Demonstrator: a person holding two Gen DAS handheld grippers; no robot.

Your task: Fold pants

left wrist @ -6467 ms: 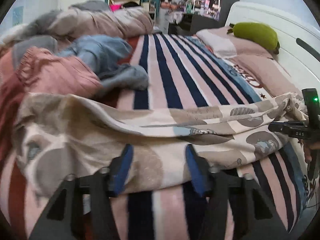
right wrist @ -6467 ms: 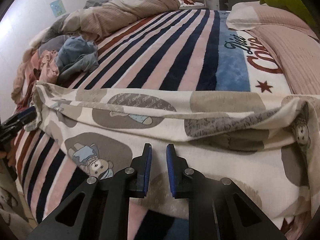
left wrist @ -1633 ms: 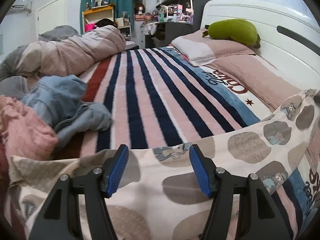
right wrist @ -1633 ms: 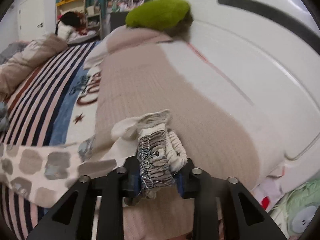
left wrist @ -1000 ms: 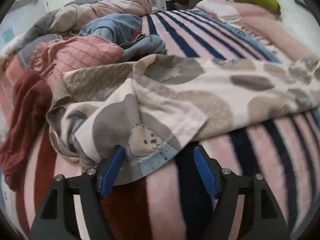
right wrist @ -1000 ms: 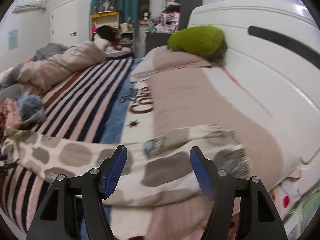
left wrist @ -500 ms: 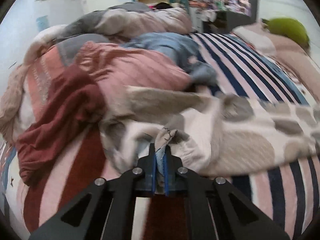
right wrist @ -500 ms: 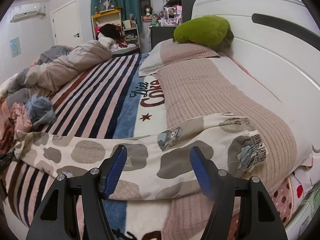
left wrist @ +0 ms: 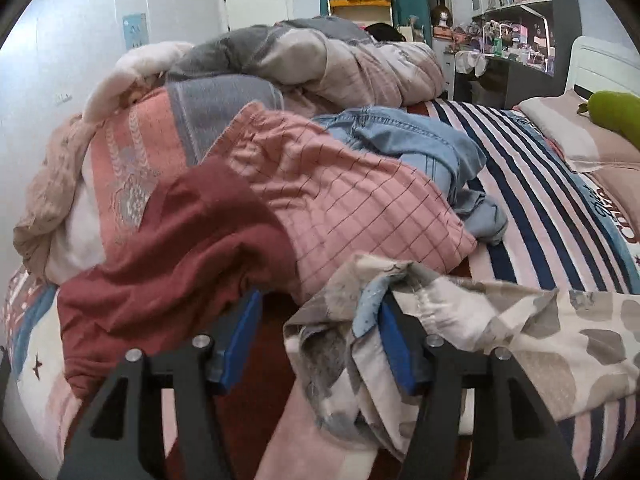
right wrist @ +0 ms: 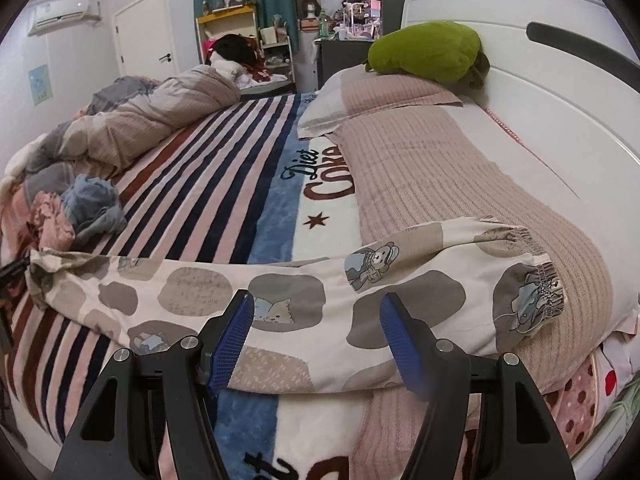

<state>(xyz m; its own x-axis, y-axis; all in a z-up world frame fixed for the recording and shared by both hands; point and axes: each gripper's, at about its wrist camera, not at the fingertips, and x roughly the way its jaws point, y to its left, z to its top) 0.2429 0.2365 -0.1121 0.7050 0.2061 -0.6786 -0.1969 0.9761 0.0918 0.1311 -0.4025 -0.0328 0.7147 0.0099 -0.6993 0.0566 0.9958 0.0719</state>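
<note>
The cream cotton pants printed with grey patches and cartoon bears (right wrist: 304,300) lie stretched across the near edge of the striped plush bed blanket (right wrist: 224,184), elastic waistband (right wrist: 536,280) at the right on the ribbed pink pillow (right wrist: 440,168). Both the left gripper (left wrist: 320,340) and the right gripper (right wrist: 316,332) stand open and grip nothing; the bunched hem end (left wrist: 360,320) drapes over the left gripper's right finger, so close on both hem layers together and carry them toward the waistband, edges aligned. The maroon garment (left wrist: 172,248), pink checked garment (left wrist: 340,204) and blue denim jeans (left wrist: 412,140) crowd the hem end at the left and may snag.
</note>
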